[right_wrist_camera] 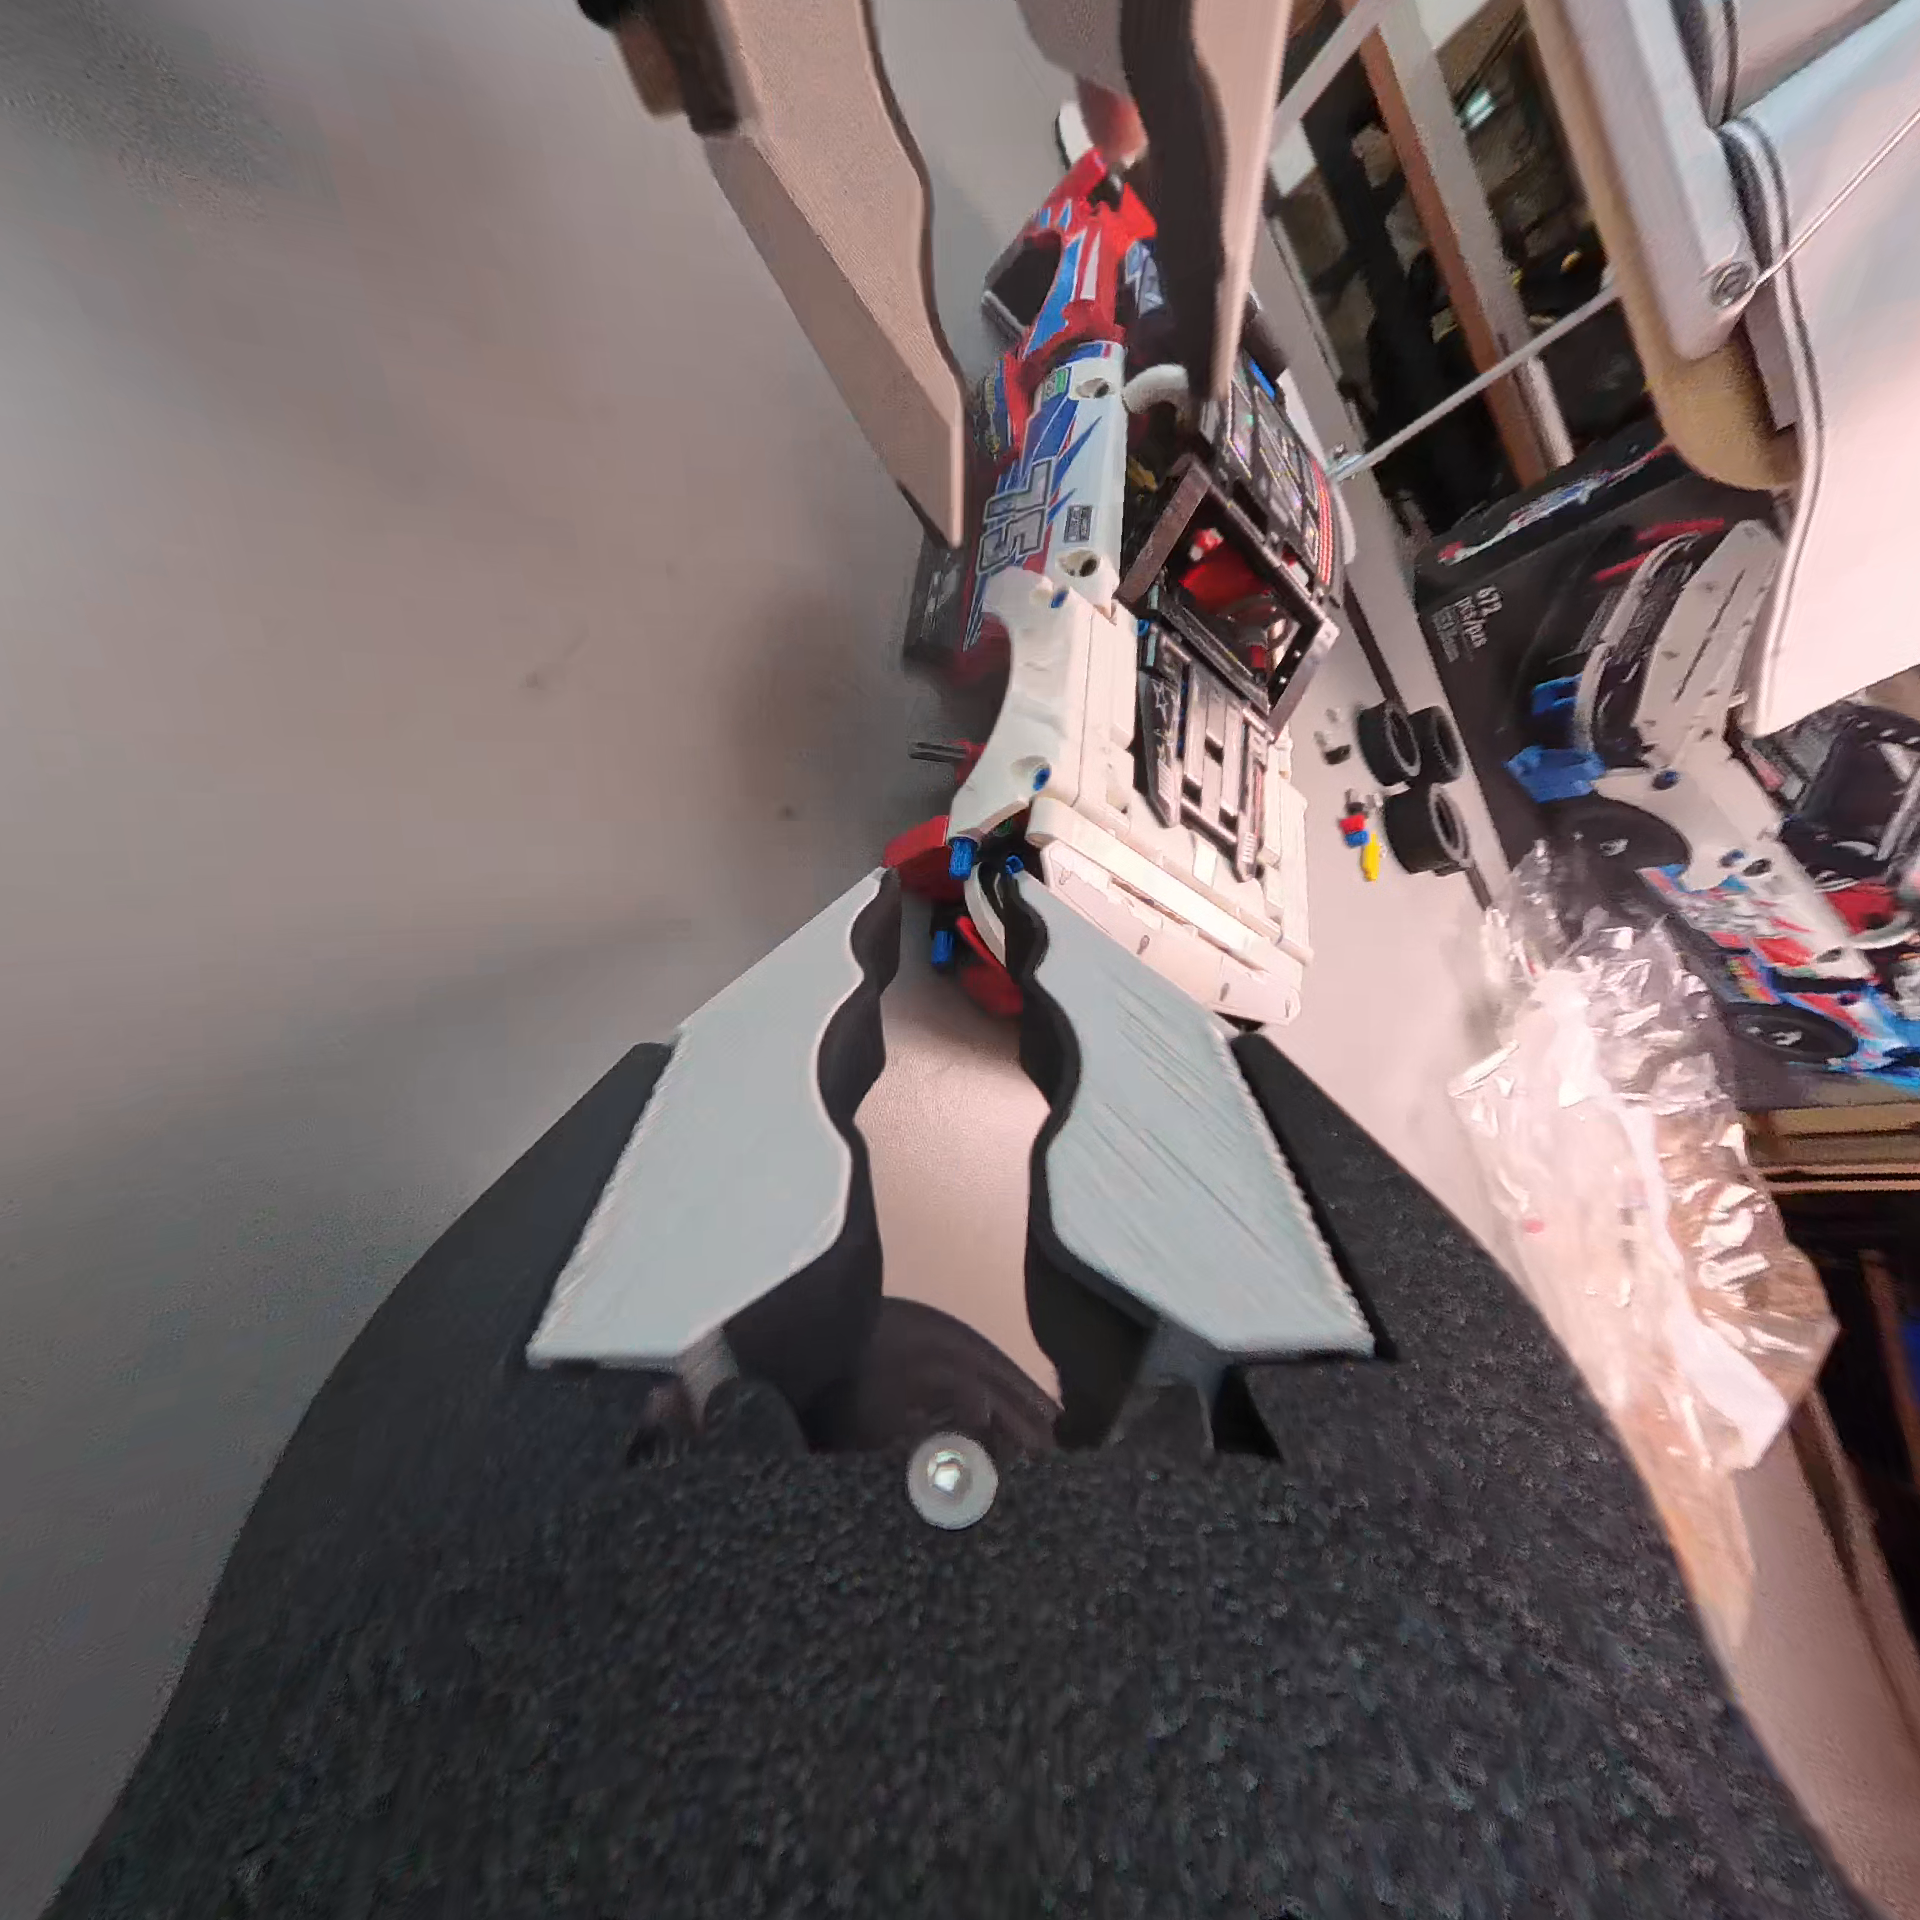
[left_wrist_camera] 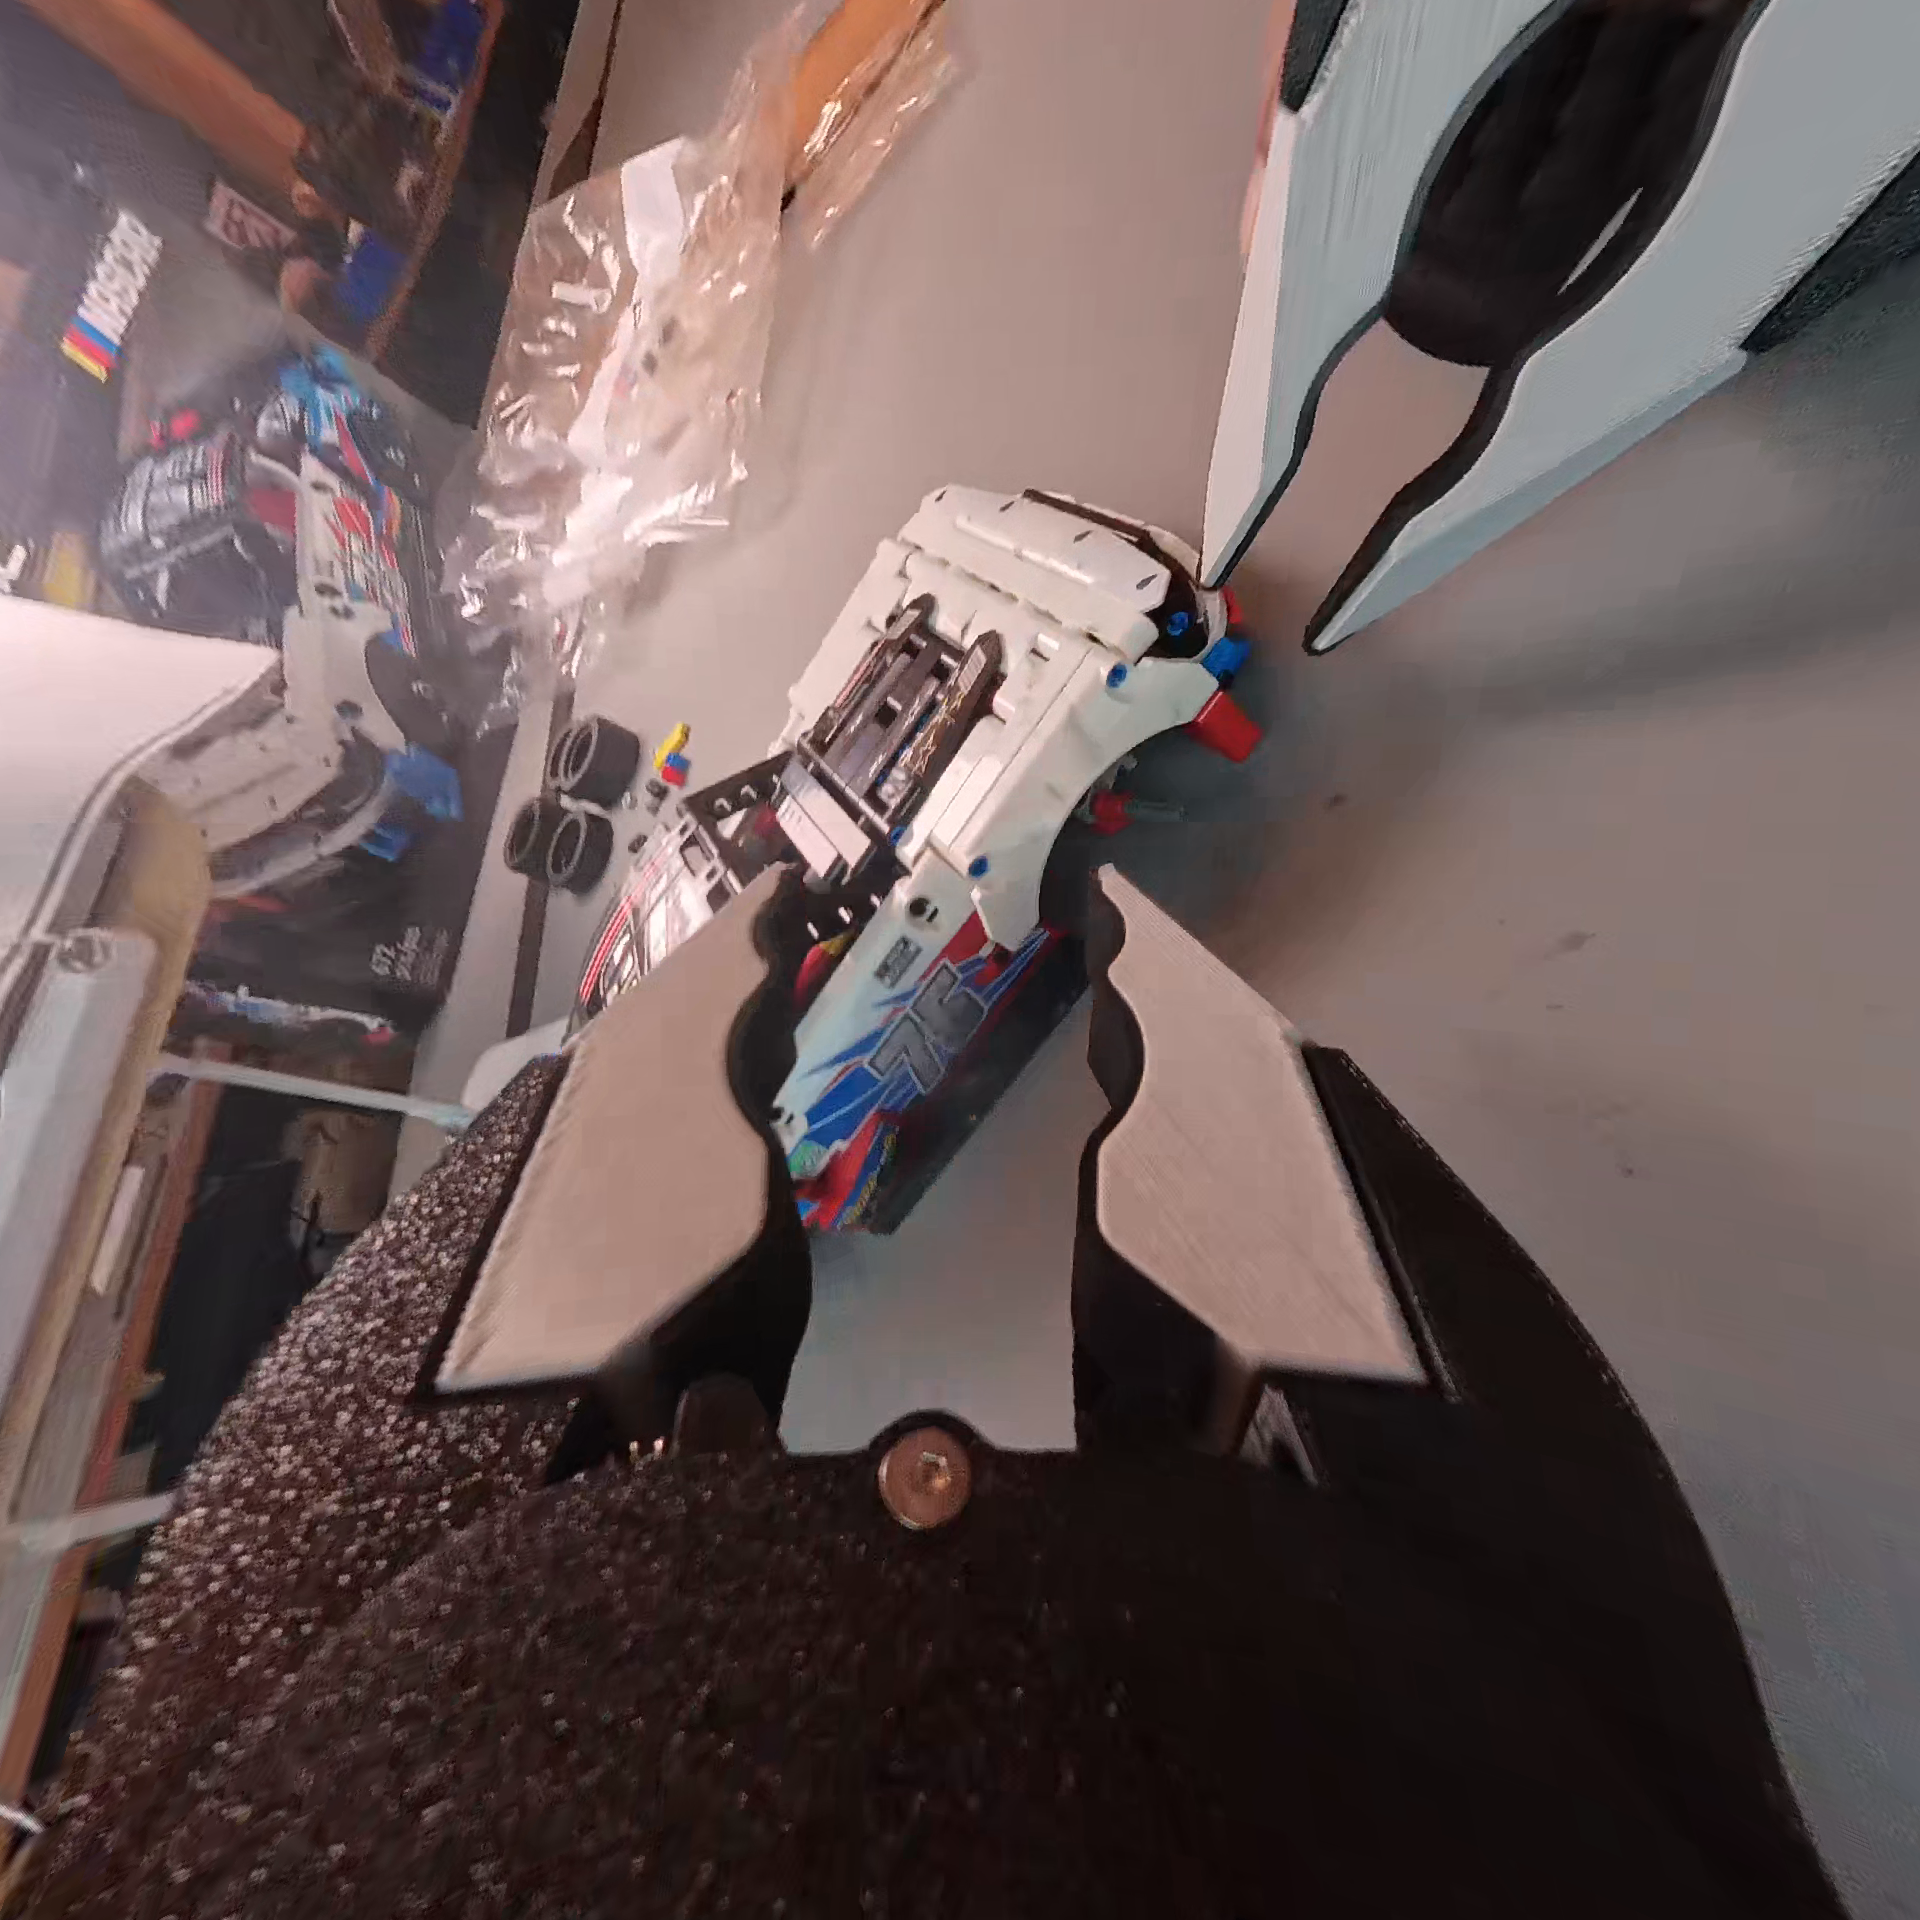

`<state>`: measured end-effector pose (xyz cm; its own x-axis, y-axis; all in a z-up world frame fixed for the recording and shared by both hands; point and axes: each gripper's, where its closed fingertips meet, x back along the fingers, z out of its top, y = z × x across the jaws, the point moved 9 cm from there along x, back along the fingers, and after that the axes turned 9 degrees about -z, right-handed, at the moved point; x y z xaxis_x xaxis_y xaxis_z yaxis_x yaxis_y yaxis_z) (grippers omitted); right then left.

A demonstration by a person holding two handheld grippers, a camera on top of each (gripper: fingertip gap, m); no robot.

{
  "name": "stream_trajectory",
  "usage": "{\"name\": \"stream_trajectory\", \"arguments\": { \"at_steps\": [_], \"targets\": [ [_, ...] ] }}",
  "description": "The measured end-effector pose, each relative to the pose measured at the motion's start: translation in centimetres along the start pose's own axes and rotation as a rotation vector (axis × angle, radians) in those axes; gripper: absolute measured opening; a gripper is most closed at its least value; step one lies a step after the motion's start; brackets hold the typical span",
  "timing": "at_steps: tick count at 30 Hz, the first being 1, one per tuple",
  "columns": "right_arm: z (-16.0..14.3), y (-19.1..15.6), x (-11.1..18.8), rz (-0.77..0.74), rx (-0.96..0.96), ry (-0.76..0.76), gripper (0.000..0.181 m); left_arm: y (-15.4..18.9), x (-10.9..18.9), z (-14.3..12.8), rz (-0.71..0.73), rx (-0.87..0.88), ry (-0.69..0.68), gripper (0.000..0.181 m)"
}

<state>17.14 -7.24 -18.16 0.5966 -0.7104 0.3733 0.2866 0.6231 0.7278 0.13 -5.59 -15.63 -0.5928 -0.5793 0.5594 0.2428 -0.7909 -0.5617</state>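
A brick-built race car [left_wrist_camera: 966, 748], white with blue and red side markings and no wheels, lies on the grey table [left_wrist_camera: 1558, 935]. My left gripper [left_wrist_camera: 940, 883] straddles its rear half, one finger against the printed side panel and the other at the black roof cage, shut on the car. In the right wrist view this gripper [right_wrist_camera: 1081, 468] reaches down over the car [right_wrist_camera: 1101, 727]. My right gripper [right_wrist_camera: 951, 888] is slightly open at the car's front corner, with small red and blue pieces between its tips. In the left wrist view one of its fingertips [left_wrist_camera: 1214, 571] touches the white front end.
Three black tyres [left_wrist_camera: 582, 810] and a few small loose pieces [left_wrist_camera: 675, 758] lie on the table beyond the car. Clear plastic bags [left_wrist_camera: 623, 364] sit farther back. A dark product box with a car picture [left_wrist_camera: 260, 623] stands at the table's edge, also seen in the right wrist view [right_wrist_camera: 1662, 675]. The gap from one gripper's tips to the other's is roughly 8 cm.
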Motion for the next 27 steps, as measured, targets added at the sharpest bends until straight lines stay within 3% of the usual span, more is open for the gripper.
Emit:
{"name": "stream_trajectory", "arguments": {
  "at_steps": [1, 7, 9, 12, 18, 25, 27],
  "targets": [
    [-0.1, -0.3, -0.2, -0.014, 0.033, 0.007, 0.016, 0.1, -0.7, 0.1, -0.001, -0.042, 0.009, 0.054],
    [-0.2, -0.5, -1.1, -0.068, 0.154, 0.058, 0.005, 1.1, -3.6, -0.2, 0.014, -0.175, -0.003, 0.054],
    [-0.3, -0.6, -1.3, -0.072, 0.208, 0.061, 0.01, 1.4, -4.1, -0.4, 0.015, -0.187, -0.009, 0.044],
    [-0.4, -1.0, -1.6, -0.092, 0.289, 0.072, 0.012, 1.6, -4.6, -0.4, 0.02, -0.206, -0.02, 0.045],
    [-1.0, -0.8, -2.2, -0.151, 0.428, 0.131, 0.004, 0.7, -4.5, -0.3, 0.034, -0.155, -0.003, 0.023],
    [-1.1, -0.6, -2.7, -0.146, 0.461, 0.189, 0.003, 0.8, -4.3, -0.1, 0.019, -0.174, 0.016, 0.026],
    [-1.1, -0.6, -2.8, -0.142, 0.442, 0.194, 0.002, 1.1, -4.6, 0.2, 0.039, -0.218, 0.006, 0.05]
  ]
}}
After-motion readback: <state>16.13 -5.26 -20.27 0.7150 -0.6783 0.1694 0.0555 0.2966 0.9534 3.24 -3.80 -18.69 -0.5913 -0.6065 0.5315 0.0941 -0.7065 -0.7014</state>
